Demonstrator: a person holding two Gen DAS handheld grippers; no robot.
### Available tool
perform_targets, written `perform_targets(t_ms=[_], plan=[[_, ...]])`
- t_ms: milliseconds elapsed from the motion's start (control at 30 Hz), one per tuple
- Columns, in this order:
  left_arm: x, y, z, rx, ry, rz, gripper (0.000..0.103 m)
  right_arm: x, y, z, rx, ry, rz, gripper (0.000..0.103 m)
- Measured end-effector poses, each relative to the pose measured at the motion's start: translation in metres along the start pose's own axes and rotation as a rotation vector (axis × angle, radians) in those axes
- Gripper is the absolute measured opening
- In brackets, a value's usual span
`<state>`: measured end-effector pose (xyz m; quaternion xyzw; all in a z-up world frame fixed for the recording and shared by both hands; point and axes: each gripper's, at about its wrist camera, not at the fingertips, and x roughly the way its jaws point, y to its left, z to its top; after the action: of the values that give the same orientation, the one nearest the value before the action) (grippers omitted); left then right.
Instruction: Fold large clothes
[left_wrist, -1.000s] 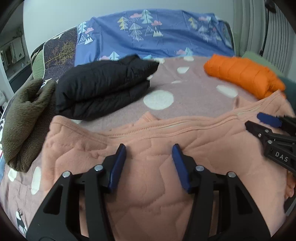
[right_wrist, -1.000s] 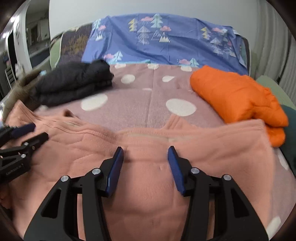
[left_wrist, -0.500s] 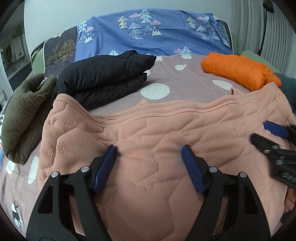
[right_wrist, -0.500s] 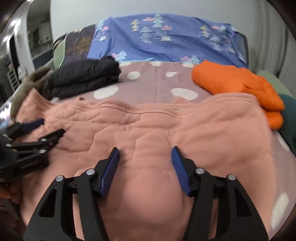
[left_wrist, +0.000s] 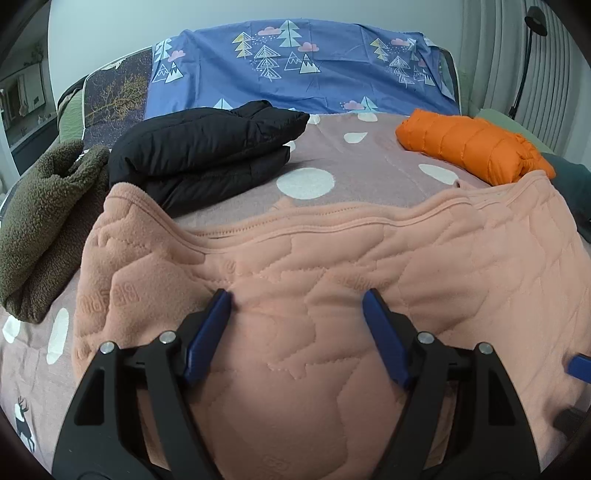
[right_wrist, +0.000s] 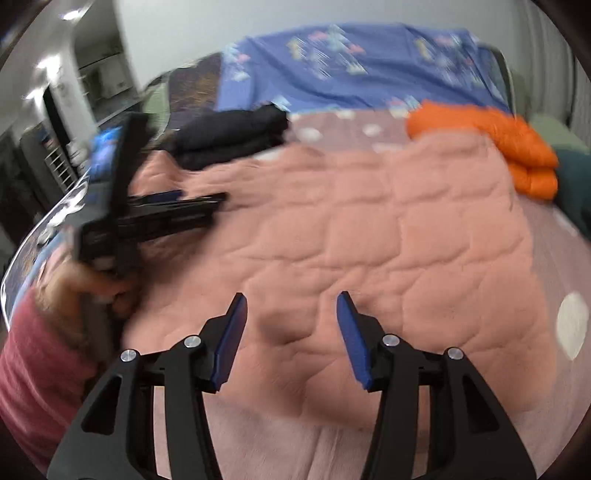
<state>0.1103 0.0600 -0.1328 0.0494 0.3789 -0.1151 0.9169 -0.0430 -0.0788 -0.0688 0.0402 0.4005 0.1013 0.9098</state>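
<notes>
Currently: both tongs spread over the sweater

Left gripper (left_wrist: 297, 306) sits wide apart, pads resting on the peach sweater (left_wrist: 332, 258), nothing pinched. Right gripper (right_wrist: 291, 310) is closing, jaws apart above the fabric, no fold between them; that view is blurred. Sweater lies spread at 6 o'clock on the dotted blanket (left_wrist: 369, 158). Black jacket (left_wrist: 207, 147) at 11 o'clock, orange jacket (left_wrist: 472, 144) at 1 o'clock, olive fleece (left_wrist: 40, 221) at 9 o'clock.

Polka-dot blanket (left_wrist: 236, 206) and blue tree-print sheet (left_wrist: 332, 85).

Home bedroom, bed (left_wrist: 369, 162) with spotted blanket, patterned pillows (left_wrist: 303, 70)
</notes>
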Motion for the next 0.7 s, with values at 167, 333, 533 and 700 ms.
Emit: perform_targets(t_ms=[167, 333, 533, 700], plan=[[0.0, 0.0, -0.001, 0.007, -0.005, -0.003, 0.076, 0.03, -0.007, -0.027, 0.007, 0.12, -0.006, 0.052], [-0.011, 0.009, 0.005, -0.064, -0.017, -0.068, 0.07, -0.013, -0.007, 0.036, 0.017, -0.033, -0.008, 0.052], [-0.04, 0.047, 0.021, -0.201, -0.061, -0.154, 0.033, 0.03, -0.014, 0.107, 0.063, -0.07, 0.041, 0.035], [-0.017, 0.074, 0.014, -0.215, 0.022, -0.049, 0.033, 0.147, -0.027, 0.11, 0.128, 0.147, -0.003, 0.034]])
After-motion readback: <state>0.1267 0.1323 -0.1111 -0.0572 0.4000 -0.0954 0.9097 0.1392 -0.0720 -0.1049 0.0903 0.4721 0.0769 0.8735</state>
